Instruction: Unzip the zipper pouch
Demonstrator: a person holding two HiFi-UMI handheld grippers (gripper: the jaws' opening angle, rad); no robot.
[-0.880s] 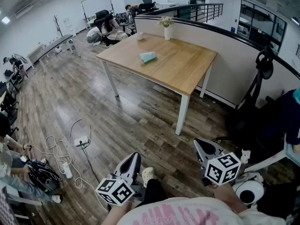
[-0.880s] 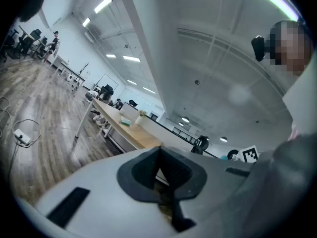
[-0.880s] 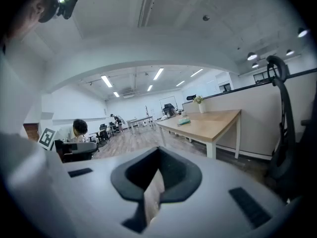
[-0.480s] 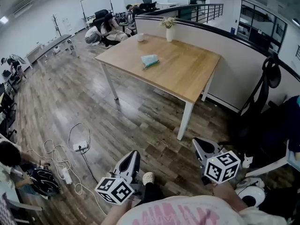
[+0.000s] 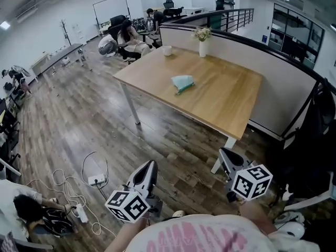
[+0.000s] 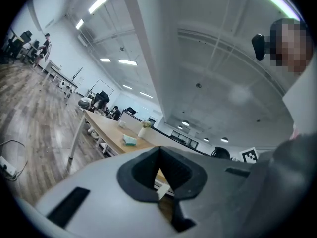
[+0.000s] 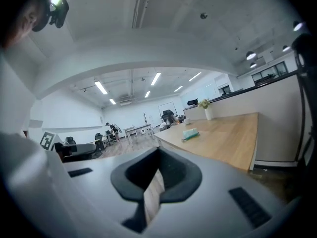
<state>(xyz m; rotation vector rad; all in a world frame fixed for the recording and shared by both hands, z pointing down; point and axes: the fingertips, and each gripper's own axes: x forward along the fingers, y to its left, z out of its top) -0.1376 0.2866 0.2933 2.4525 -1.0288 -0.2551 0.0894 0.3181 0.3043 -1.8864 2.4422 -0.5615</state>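
- The left gripper [image 5: 148,168] and the right gripper [image 5: 229,159] were held low in front of the person's body. Both pairs of jaws were closed, with nothing between them.
- The pouch [image 5: 182,82], a pale teal one, lay flat near the middle of the table [image 5: 226,106], well apart from both grippers and far out of reach.
- The step in hand was, by my judgement, the walk up to the table, and the zipper had not yet been touched.
- To do it well, the person would likely need to close in on the near edge and open both sets of jaws before reaching.
- One gripper should then pin an end of the pouch while the other takes the zipper pull, so that the light pouch does not slide on the smooth wood.
- The pull was too small to make out from here, so its end should be found first.
- The table top was light wood on white legs. It also carried a vase [image 5: 202,47] of flowers and a white cup [image 5: 167,50] at its far side, clear of the pouch.
- A low grey partition [image 5: 278,75] ran along the table's far edge.
- The room was an open office with a dark plank floor [image 5: 73,109]. Cables [image 5: 65,180] lay loose on it at the left, a whiteboard [image 5: 111,8] stood at the back, and people sat at distant desks.
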